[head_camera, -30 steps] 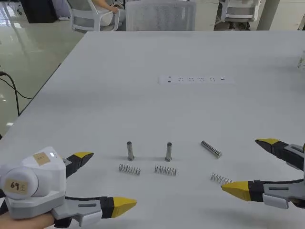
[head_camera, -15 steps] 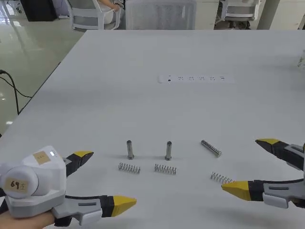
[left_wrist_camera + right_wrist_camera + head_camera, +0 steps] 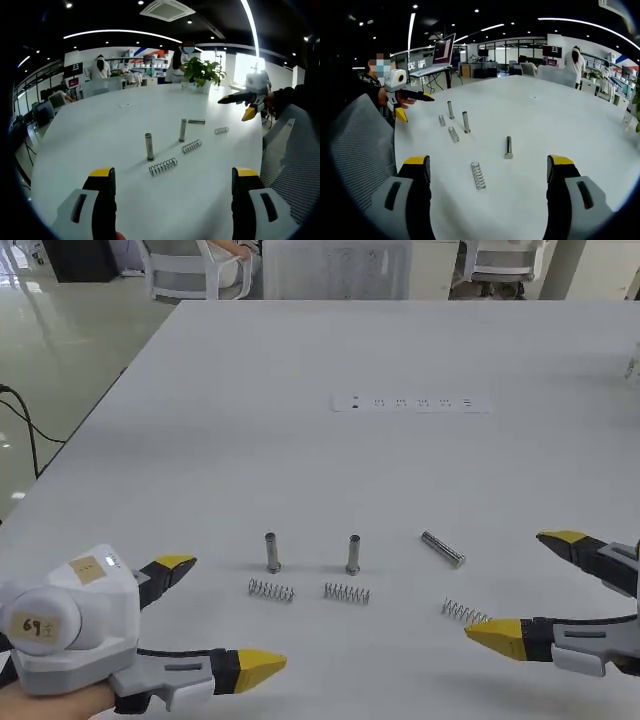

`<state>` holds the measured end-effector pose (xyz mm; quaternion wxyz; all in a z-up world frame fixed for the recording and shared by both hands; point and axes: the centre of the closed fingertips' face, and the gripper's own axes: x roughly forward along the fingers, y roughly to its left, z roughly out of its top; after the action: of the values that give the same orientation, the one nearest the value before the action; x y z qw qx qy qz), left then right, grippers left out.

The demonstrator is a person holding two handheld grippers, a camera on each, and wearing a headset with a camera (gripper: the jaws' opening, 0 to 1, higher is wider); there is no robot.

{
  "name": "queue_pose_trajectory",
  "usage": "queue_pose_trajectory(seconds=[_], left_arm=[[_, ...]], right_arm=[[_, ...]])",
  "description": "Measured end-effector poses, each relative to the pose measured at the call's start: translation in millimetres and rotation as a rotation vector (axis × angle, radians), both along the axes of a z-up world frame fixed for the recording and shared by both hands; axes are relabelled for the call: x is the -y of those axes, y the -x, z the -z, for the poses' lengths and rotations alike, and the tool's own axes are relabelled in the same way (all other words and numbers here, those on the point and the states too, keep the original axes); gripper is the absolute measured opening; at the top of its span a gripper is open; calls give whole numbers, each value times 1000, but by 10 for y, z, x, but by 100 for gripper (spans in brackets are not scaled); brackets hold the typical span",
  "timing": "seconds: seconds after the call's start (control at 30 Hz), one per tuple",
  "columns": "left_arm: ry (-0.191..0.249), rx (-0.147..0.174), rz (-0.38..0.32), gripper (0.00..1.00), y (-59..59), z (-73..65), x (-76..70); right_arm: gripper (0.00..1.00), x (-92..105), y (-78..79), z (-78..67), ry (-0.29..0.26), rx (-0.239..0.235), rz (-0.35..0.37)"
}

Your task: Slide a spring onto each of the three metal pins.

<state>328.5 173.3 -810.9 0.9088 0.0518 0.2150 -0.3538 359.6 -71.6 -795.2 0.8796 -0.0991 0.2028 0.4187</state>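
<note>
A white table [image 3: 300, 440] carries a flat power strip [image 3: 412, 404] towards its far side. Mesh chairs [image 3: 335, 270] stand at the far edge. A black cable [image 3: 33, 437] hangs over the glossy floor [image 3: 70, 330]. A plant [image 3: 202, 72] stands at one table end.

The right gripper [image 3: 504, 584] runs off the head view's right edge, its handle unseen. The hand [image 3: 50, 705] under the left gripper [image 3: 240, 613] is cut by the bottom edge. On the power strip [image 3: 412, 405], the markings are too small to read.

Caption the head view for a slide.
Open left gripper and right gripper flank two upright pins, one lying pin and three loose springs on the white table.
</note>
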Motion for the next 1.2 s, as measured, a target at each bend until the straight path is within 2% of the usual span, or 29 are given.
queue_pose_trajectory(seconds=[0.83,1.1,1.2], left_arm=[[2,2,-3,96,-4,3,5],[3,5,-6,96,0,-5,5],[4,6,-9,96,4,-12,2]], right_arm=[[97,5,-7,-15,5,-5,-1],[96,-6,-152,-111,14,5,-6],[91,-23,-223,-135,21,-4,-3]])
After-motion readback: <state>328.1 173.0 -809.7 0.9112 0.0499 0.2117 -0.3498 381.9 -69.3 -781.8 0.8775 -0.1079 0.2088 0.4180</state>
